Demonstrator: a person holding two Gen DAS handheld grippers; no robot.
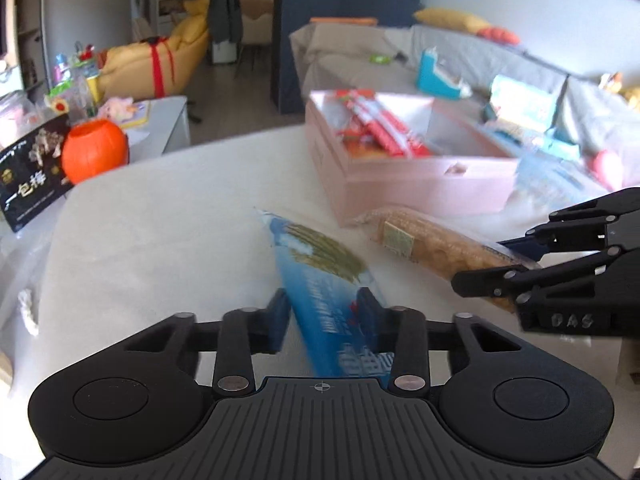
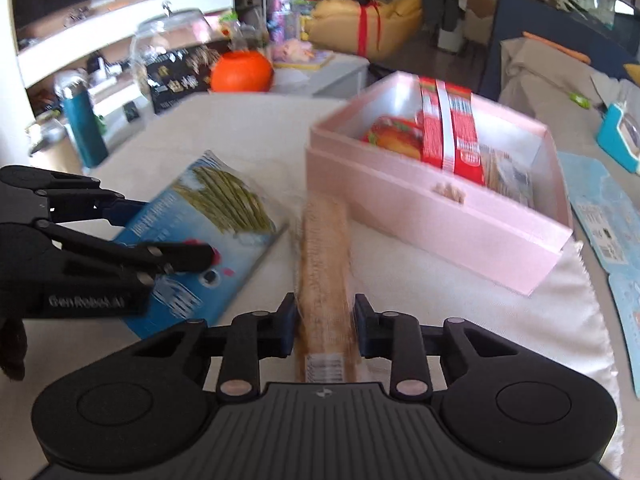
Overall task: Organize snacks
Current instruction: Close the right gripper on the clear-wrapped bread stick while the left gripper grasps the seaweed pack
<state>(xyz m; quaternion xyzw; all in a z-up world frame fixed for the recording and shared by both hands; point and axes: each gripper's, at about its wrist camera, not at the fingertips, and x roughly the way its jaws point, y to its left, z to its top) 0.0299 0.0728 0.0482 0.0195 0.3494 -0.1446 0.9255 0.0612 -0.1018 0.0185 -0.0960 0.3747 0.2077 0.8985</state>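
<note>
A: Status? 
B: Pink box [image 2: 436,216] already holds red packets [image 2: 448,128]. Two left on the cloth [image 1: 160,220].
A: Grippers?
B: Left gripper [image 1: 324,312] clamped on the blue snack bag [image 1: 320,280]; right gripper [image 2: 325,320] pinching the brown cracker pack [image 2: 324,248]. Both just beside the box.
A: Labels?
B: "GenRobot.AI" and "DAS" on the tools; snack print too blurred.

Between the matt black plastic left tool's [image 1: 324,312] fingers sits a glossy blue foil packet [image 1: 320,264], a clear crinkly film-wrapped biscuit pack [image 2: 325,280] between the right tool's [image 2: 325,322], beyond them a smooth satiny pink box [image 2: 440,216] on off-white woven cloth [image 2: 440,304].
</note>
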